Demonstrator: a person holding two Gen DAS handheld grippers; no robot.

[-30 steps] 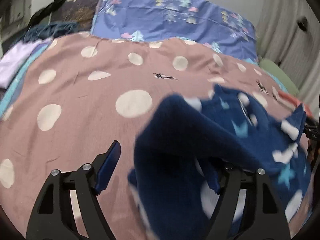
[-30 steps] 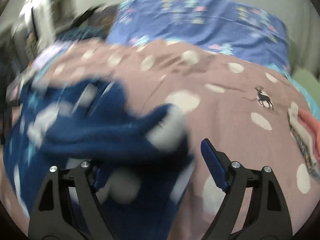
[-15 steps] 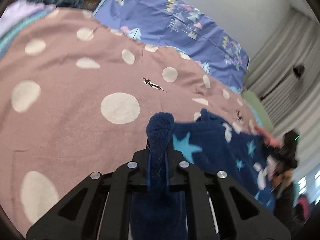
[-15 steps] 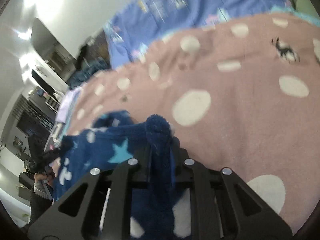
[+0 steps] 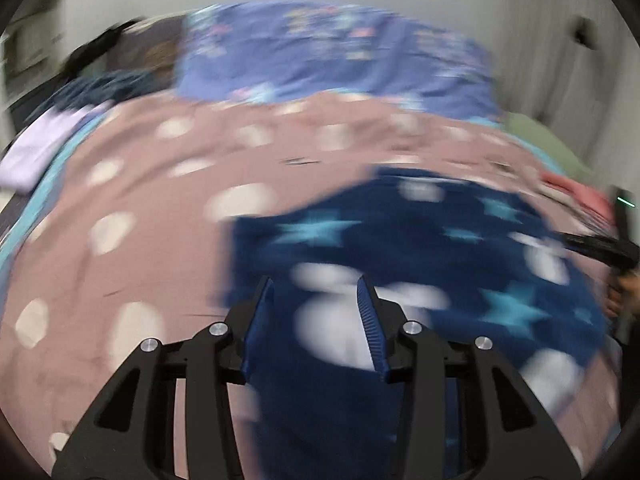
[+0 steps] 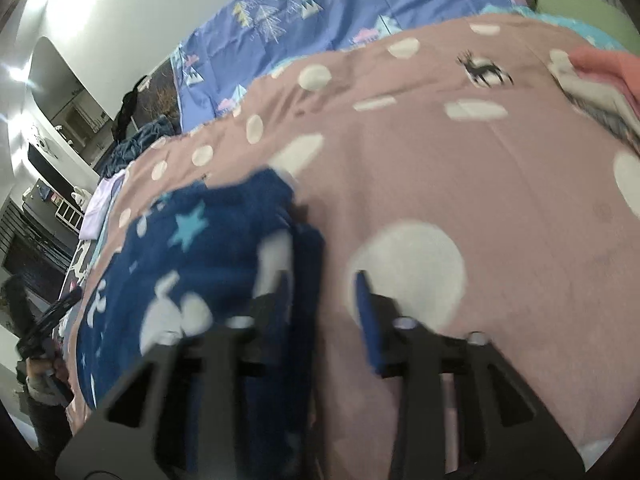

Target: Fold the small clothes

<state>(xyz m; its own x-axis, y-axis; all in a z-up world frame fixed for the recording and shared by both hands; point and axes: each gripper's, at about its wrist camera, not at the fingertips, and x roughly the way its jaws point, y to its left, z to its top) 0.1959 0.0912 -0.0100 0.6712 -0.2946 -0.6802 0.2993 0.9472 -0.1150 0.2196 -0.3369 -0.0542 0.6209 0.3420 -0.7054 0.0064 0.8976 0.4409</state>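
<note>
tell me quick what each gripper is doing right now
Left gripper: open, holding nothing, fingers over the navy star-print fleece garment.
Right gripper: open, holding nothing, at the garment's right edge.

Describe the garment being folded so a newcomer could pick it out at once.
Start with the bed's dusty-pink polka-dot bedspread. Near its front edge, just beyond the open left gripper and right gripper, lies the fleece garment. It is the only navy piece, fuzzy, printed with turquoise stars and white blobs, unlike the lilac cloth at the left edge and the coral clothes at the right.
</note>
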